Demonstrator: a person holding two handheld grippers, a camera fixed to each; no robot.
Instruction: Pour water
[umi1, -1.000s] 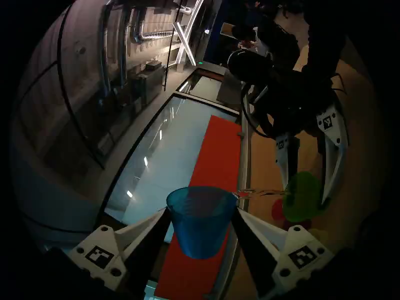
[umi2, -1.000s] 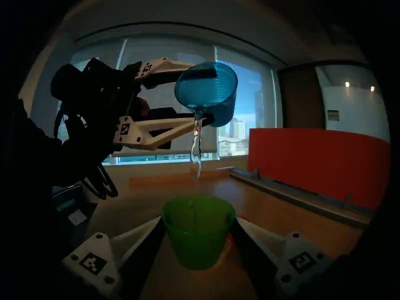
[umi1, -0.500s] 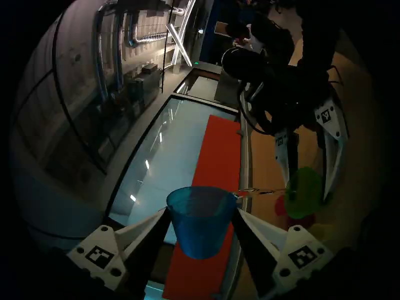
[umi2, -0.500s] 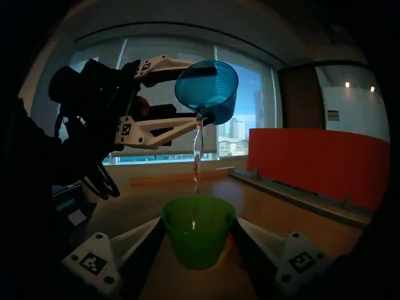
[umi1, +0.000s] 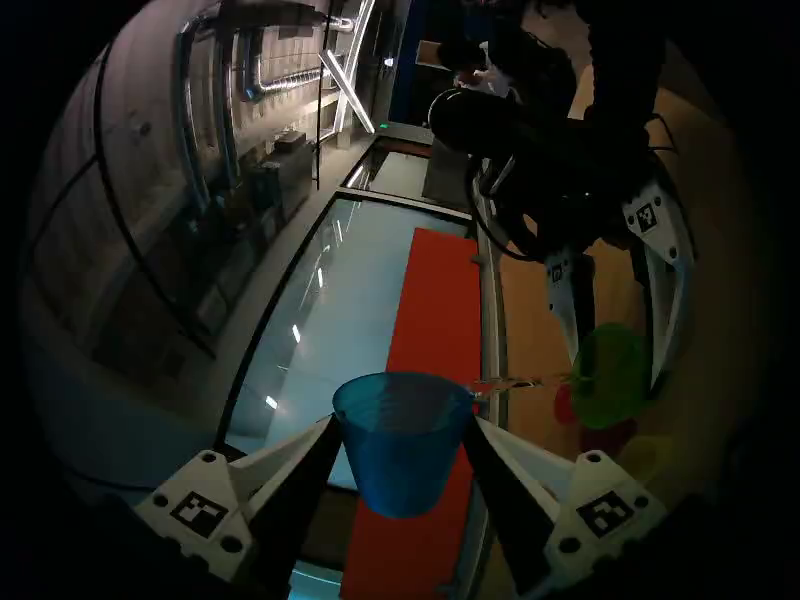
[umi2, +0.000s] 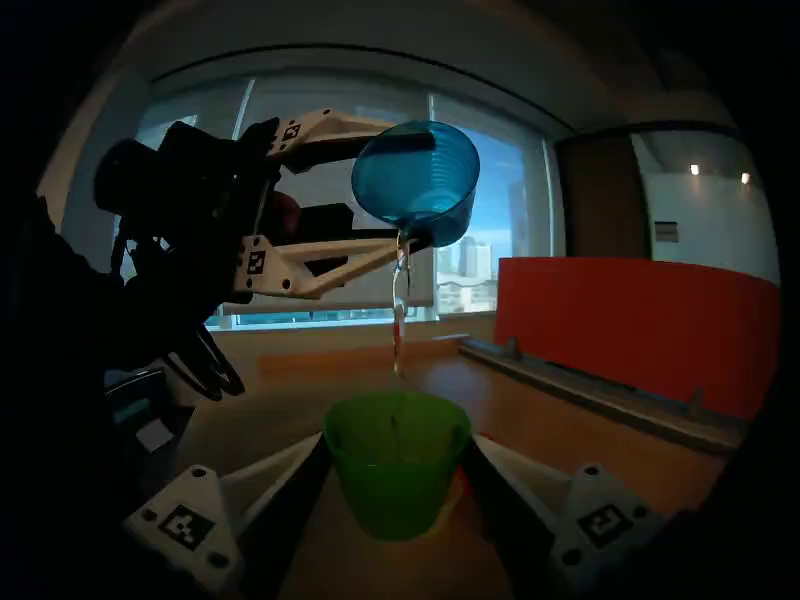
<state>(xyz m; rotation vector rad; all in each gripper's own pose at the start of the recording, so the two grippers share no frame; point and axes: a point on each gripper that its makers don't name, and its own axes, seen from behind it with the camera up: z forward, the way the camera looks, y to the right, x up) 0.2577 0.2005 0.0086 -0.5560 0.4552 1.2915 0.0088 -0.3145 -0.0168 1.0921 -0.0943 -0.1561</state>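
My left gripper (umi1: 405, 450) is shut on a blue plastic cup (umi1: 402, 440), tipped on its side. In the right gripper view that blue cup (umi2: 416, 182) hangs high between the white fingers of the left gripper (umi2: 395, 195). A thin stream of water (umi2: 399, 310) falls from its rim into a green cup (umi2: 397, 470). My right gripper (umi2: 397, 480) is shut on the green cup, held upright below. In the left gripper view the green cup (umi1: 610, 375) sits between the right gripper's fingers (umi1: 615, 350).
An orange-red partition (umi2: 650, 320) stands at the right along a wooden table (umi2: 560, 420). Large windows (umi2: 330, 200) lie behind the blue cup. A person's dark sleeve (umi2: 80, 330) holds the left gripper at the left.
The blue cup has tipped slightly further and the water stream has thinned. The green cup has stayed in place under it.
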